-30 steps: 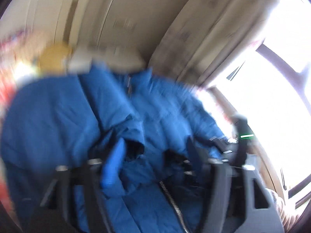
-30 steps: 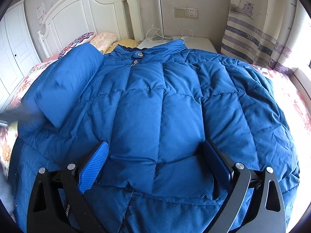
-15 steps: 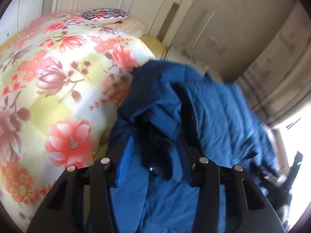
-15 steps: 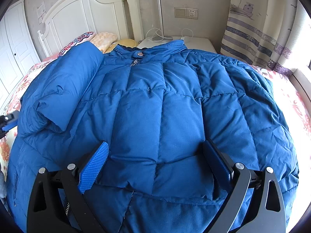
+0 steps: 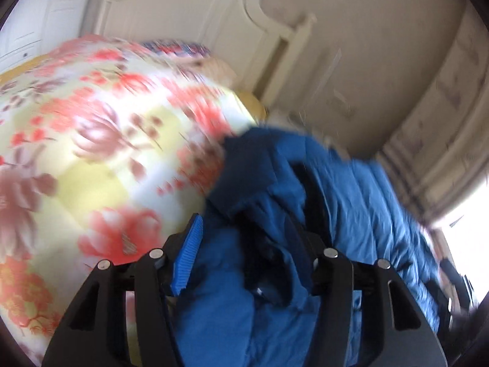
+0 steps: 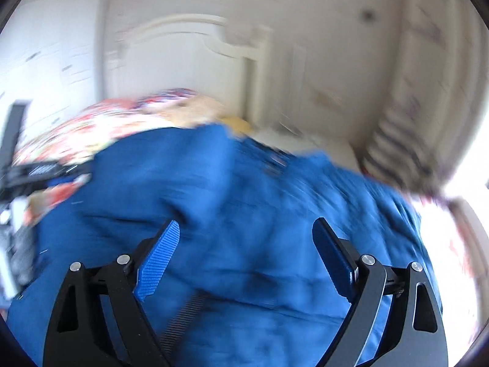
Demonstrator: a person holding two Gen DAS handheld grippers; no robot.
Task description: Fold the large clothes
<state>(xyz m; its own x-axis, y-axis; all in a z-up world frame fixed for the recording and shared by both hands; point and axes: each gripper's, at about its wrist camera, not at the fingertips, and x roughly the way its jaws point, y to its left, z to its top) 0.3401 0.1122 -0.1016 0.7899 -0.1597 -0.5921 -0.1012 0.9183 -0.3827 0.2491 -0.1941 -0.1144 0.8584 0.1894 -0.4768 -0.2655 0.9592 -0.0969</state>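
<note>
A big blue padded jacket [image 6: 244,189] lies spread on the bed, front up, blurred by motion. My left gripper [image 5: 253,214] is at its left edge. A bunched sleeve [image 5: 269,183] stands up between the pads and fills the gap. The jaws are opening slightly, with fabric still against the blue left pad [image 5: 189,253]; the right pad is hidden behind cloth. My right gripper [image 6: 247,224] hovers over the jacket's lower front. Its jaws are wide and closing a little, with nothing pinched. The left gripper's dark frame [image 6: 36,171] shows at the far left of the right wrist view.
A floral bedspread [image 5: 91,140] covers the bed to the left of the jacket. A white headboard [image 6: 189,49] and pillows [image 6: 195,110] are at the far end. A striped curtain [image 6: 406,140] and a bright window stand to the right.
The left gripper came down beside the jacket, closed around the bunched sleeve, and has eased a little wider. The right gripper lifted and swung; its view went from sharp to blurred.
</note>
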